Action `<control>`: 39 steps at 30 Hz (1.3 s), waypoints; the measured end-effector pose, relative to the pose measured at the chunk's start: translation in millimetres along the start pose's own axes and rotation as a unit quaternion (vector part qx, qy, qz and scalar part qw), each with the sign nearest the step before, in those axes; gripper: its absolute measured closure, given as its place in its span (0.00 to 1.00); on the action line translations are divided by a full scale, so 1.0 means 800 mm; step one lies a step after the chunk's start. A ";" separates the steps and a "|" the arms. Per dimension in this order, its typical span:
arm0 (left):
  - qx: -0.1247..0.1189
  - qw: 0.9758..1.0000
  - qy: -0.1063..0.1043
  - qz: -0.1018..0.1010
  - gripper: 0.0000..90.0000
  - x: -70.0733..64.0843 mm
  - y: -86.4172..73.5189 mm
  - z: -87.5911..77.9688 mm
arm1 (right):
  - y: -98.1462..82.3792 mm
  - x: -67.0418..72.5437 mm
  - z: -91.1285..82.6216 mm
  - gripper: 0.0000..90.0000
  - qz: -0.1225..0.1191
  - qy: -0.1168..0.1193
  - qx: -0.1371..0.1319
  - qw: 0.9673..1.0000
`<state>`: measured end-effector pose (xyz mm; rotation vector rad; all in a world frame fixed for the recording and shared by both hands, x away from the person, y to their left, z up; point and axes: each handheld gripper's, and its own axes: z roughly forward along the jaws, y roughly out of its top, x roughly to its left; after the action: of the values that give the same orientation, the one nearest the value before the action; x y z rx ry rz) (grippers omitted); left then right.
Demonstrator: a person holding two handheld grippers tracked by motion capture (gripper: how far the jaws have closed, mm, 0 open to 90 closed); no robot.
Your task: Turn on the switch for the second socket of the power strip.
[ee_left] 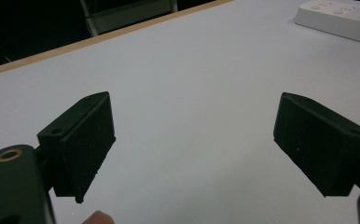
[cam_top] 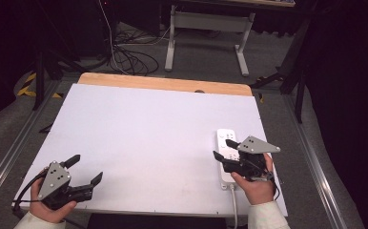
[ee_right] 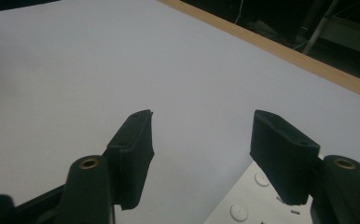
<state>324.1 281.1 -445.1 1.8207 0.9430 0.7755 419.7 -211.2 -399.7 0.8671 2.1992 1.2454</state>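
So nothing's grabbed yet: the left gripper (cam_top: 84, 171) hovers jaws-wide at the table (cam_top: 148, 133) near corner, while the right gripper (cam_top: 223, 150) hangs empty and spread over the white power strip (cam_top: 226, 143). Next probably means lowering onto it.

A white-topped table (cam_top: 139, 133) with a wooden far edge carries a white power strip (cam_top: 224, 143) near its right edge.

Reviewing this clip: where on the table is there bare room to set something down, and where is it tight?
Most of the white table top is bare: the stretch from the wooden far edge down to the near edge, between the left gripper and the power strip. It is crowded at the near right corner, where the right gripper hovers over the strip, both grippers open.
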 end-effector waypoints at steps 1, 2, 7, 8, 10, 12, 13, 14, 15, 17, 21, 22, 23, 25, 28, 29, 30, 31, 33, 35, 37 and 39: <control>0.000 1.000 0.000 0.000 0.14 0.000 0.000 0.000 | 0.000 -0.001 0.001 0.44 -0.002 -0.002 0.002 1.000; 0.001 1.000 -0.001 -0.001 0.14 0.000 0.000 0.000 | -0.001 -0.001 0.000 0.45 -0.001 -0.002 0.006 1.000; 0.001 1.000 -0.001 0.000 0.14 -0.001 0.000 0.000 | 0.000 -0.005 -0.001 0.62 0.001 0.005 0.008 1.000; 0.001 1.000 0.000 0.000 0.14 -0.001 0.000 0.000 | 0.000 -0.006 -0.001 0.66 0.001 0.009 0.011 1.000; 0.001 1.000 0.000 -0.001 0.14 -0.001 0.000 0.001 | 0.000 -0.008 0.001 0.77 -0.004 0.014 0.017 1.000; 0.002 1.000 -0.001 0.000 0.14 -0.001 0.000 0.002 | 0.001 -0.010 0.007 0.93 -0.012 0.015 0.035 0.999; 0.002 1.000 -0.001 0.000 0.14 -0.001 0.000 0.002 | 0.001 -0.010 0.007 0.93 -0.012 0.015 0.035 0.999; 0.002 1.000 -0.001 -0.001 0.14 -0.001 0.000 0.002 | 0.001 -0.011 0.009 0.97 -0.013 0.012 0.041 0.999; 0.002 1.000 -0.001 -0.001 0.14 -0.001 0.000 0.002 | 0.002 -0.011 0.011 1.00 -0.013 0.011 0.046 0.999; 0.003 1.000 0.000 0.000 0.14 0.000 0.000 0.002 | 0.002 -0.013 0.016 1.00 -0.017 0.002 0.057 0.998; 0.003 1.000 0.000 -0.001 0.14 0.000 -0.001 0.002 | 0.004 -0.018 0.023 1.00 -0.013 -0.009 0.072 0.997; 0.003 1.000 0.000 -0.001 0.14 0.000 -0.001 0.002 | 0.004 -0.021 0.026 1.00 -0.010 -0.016 0.081 0.997; 0.003 1.000 0.000 -0.001 0.14 0.000 -0.001 0.002 | 0.004 -0.021 0.026 1.00 -0.010 -0.016 0.081 0.997; 0.003 1.000 0.000 -0.001 0.14 0.000 -0.001 0.002 | 0.003 -0.026 0.029 1.00 -0.004 -0.023 0.091 0.996; 0.003 1.000 0.000 -0.001 0.14 0.000 -0.001 0.002 | 0.001 -0.033 0.033 1.00 0.006 -0.028 0.105 0.994; 0.003 1.000 0.000 -0.001 0.14 0.000 -0.001 0.002 | 0.000 -0.035 0.035 1.00 0.008 -0.029 0.108 0.994; 0.004 1.000 0.001 -0.001 0.14 0.000 -0.001 0.002 | -0.001 -0.037 0.036 1.00 0.013 -0.029 0.112 0.993; 0.004 1.000 0.001 -0.001 0.14 0.000 -0.001 0.002 | -0.001 -0.039 0.037 1.00 0.017 -0.029 0.114 0.993; 0.005 1.000 0.000 0.000 0.14 0.000 -0.001 0.002 | -0.002 -0.042 0.040 1.00 0.027 -0.025 0.121 0.992; 0.005 1.000 0.001 0.001 0.14 0.000 -0.001 0.003 | -0.003 -0.045 0.043 1.00 0.035 -0.024 0.131 0.990; 0.005 1.000 0.001 0.001 0.14 0.000 -0.001 0.002 | -0.005 -0.047 0.047 1.00 0.039 -0.024 0.142 0.989; 0.005 1.000 0.001 0.001 0.14 0.000 -0.001 0.002 | -0.006 -0.049 0.053 1.00 0.041 -0.024 0.154 0.987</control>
<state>325.5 280.5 -446.4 1.8302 0.9483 0.7758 473.0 -216.6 -421.1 1.1034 2.3756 0.9206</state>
